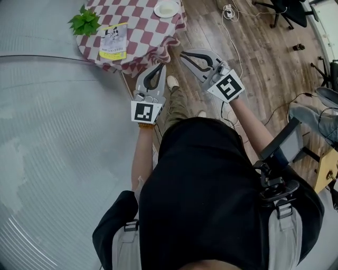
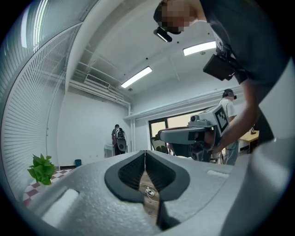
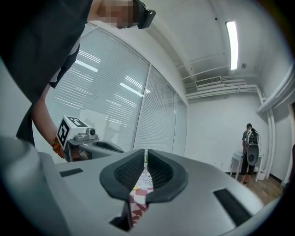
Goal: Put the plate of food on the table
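black short-sleeve top (image 1: 211,184), grey shoulder straps (image 1: 125,247), orange band (image 1: 146,125) on left wrist, olive trousers (image 1: 177,104), chunky grey left claw (image 1: 160,67) and right claw (image 1: 183,54), black-and-white marker cube (image 1: 146,112) on each

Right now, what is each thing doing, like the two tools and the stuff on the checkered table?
Left tool: shut, empty.
Right tool: shut, empty.
Checkered cloth: spread out, hanging over the sides.
Plate: resting on the cloth, near its edge.
Booklet: closed, lying flat.
Plant: upright at the cloth's edge.
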`<state>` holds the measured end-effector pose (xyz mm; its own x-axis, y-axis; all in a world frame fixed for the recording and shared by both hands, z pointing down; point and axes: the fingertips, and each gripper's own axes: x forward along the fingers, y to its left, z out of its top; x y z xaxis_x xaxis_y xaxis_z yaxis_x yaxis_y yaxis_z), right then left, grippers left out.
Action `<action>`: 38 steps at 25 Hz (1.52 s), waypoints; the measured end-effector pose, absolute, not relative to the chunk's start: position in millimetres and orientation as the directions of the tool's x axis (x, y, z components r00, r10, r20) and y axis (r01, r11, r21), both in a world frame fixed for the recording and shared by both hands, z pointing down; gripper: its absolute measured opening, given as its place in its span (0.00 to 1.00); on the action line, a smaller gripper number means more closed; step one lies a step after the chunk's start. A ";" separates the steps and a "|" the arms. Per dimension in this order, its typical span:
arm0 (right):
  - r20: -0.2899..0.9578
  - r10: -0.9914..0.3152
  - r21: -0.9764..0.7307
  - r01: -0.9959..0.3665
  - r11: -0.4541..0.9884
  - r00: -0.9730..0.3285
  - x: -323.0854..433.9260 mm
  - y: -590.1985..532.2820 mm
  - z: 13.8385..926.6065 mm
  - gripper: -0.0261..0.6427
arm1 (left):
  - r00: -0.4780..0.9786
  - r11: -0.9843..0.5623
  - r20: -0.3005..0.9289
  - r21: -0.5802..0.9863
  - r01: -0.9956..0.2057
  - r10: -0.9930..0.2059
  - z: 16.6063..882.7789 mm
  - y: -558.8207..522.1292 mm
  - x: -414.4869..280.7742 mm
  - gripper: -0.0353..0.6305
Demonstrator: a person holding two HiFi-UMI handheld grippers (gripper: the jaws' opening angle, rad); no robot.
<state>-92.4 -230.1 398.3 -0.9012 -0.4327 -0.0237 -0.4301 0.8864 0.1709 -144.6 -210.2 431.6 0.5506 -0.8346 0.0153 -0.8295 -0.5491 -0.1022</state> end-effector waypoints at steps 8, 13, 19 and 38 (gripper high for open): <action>0.037 -0.444 0.073 -0.441 0.895 -0.895 -95.3 -236.8 442.7 0.06 | 0.506 -0.508 0.052 -0.093 -0.856 -0.861 466.8 -221.6 -150.4 0.06; 0.105 -0.437 0.028 -0.436 0.899 -0.893 -106.8 -232.8 477.9 0.06 | 0.494 -0.500 0.086 -0.070 -0.863 -0.865 485.1 -223.2 -152.4 0.06; 0.174 -0.423 -0.006 -0.431 0.902 -0.889 -115.5 -230.2 513.3 0.06 | 0.479 -0.488 0.139 -0.037 -0.872 -0.866 506.5 -221.8 -164.0 0.06; 0.251 -0.405 -0.035 -0.426 0.904 -0.879 -111.5 -236.6 540.6 0.06 | 0.478 -0.493 0.211 -0.025 -0.870 -0.853 541.5 -223.9 -168.8 0.06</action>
<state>-111.5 -236.6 540.6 -0.8794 -0.4048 0.2506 -0.4261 0.9040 -0.0349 -168.8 -223.9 541.5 0.4776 -0.8530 0.2106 -0.8696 -0.4931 -0.0254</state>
